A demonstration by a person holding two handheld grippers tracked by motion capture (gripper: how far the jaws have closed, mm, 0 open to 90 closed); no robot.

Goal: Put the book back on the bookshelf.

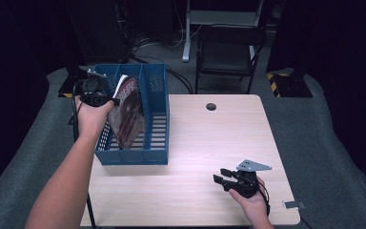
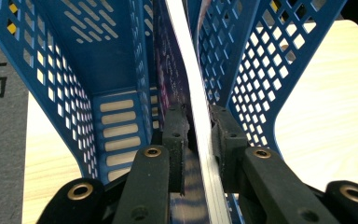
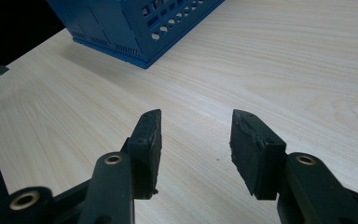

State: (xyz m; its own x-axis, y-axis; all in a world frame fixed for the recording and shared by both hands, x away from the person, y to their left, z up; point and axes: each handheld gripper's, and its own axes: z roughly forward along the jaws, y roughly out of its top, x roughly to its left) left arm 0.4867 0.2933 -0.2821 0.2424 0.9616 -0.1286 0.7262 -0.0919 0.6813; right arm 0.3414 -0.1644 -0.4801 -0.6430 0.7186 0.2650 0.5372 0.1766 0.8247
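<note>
You had a blue file rack (image 1: 155,119) with walls pierced by rows of small square holes and a floor cut with slots. The magazine (image 1: 126,112) in it showed a red and dark cover with white lettering, and its page edges were white. Your bench (image 1: 209,143) was pale wood with a fine streaked grain. Both the left hand-held gripper (image 2: 198,135) and the right hand-held gripper (image 3: 196,140) were black, with brass-coloured rivets.
</note>
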